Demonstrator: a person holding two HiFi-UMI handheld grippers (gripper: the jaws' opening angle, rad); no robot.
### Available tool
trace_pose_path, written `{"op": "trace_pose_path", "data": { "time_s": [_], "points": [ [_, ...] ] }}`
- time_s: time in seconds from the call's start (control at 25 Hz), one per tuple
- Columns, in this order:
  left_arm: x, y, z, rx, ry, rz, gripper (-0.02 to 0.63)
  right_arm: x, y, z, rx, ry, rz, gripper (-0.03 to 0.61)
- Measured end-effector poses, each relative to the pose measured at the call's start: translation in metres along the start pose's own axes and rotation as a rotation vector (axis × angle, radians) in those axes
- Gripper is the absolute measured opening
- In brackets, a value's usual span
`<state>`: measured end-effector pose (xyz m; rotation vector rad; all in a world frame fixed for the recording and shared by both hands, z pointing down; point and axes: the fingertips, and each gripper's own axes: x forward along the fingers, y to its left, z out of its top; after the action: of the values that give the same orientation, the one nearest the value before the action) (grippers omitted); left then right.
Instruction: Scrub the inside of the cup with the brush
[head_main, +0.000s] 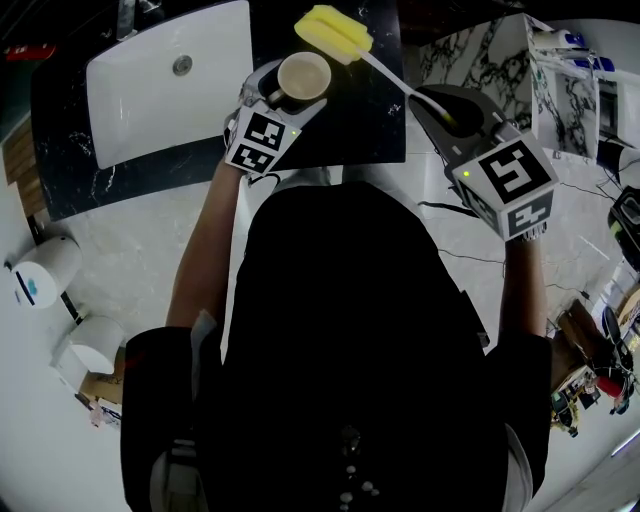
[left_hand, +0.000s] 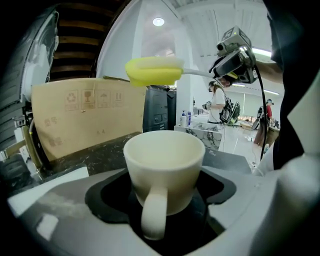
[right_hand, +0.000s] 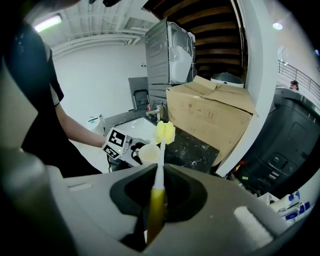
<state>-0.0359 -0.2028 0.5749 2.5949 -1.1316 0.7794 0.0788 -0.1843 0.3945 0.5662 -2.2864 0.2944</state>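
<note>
A cream cup (head_main: 303, 78) stands upright in my left gripper (head_main: 283, 93), which is shut on it; its handle points back toward the gripper (left_hand: 165, 200). The cup (left_hand: 164, 167) looks empty inside. My right gripper (head_main: 455, 118) is shut on the handle of a brush (head_main: 385, 75) with a yellow sponge head (head_main: 333, 33). The sponge head (left_hand: 152, 70) hangs in the air just above and beyond the cup's rim, outside the cup. In the right gripper view the brush (right_hand: 159, 172) runs straight out from my gripper (right_hand: 155, 210) toward the cup (right_hand: 148, 153).
A white sink basin (head_main: 170, 85) is set in the dark marbled counter (head_main: 365, 120) to the left of the cup. A cardboard box (left_hand: 85, 117) stands behind the counter. White marbled boxes (head_main: 545, 75) are at the right, and paper rolls (head_main: 45, 270) at the lower left.
</note>
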Motion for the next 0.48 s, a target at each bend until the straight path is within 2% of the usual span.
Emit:
{"op": "trace_pose_path", "data": {
  "time_s": [0.28,0.48],
  "points": [
    [0.013,0.002,0.000,-0.032,0.007,0.012,0.425,0.011,-0.004,0.010,0.017,-0.044,-0.012,0.040],
    [0.015,-0.002,-0.017,0.002,0.065,-0.039,0.425,0.018,0.000,0.010,0.033,-0.044,-0.003,0.040]
  ]
}}
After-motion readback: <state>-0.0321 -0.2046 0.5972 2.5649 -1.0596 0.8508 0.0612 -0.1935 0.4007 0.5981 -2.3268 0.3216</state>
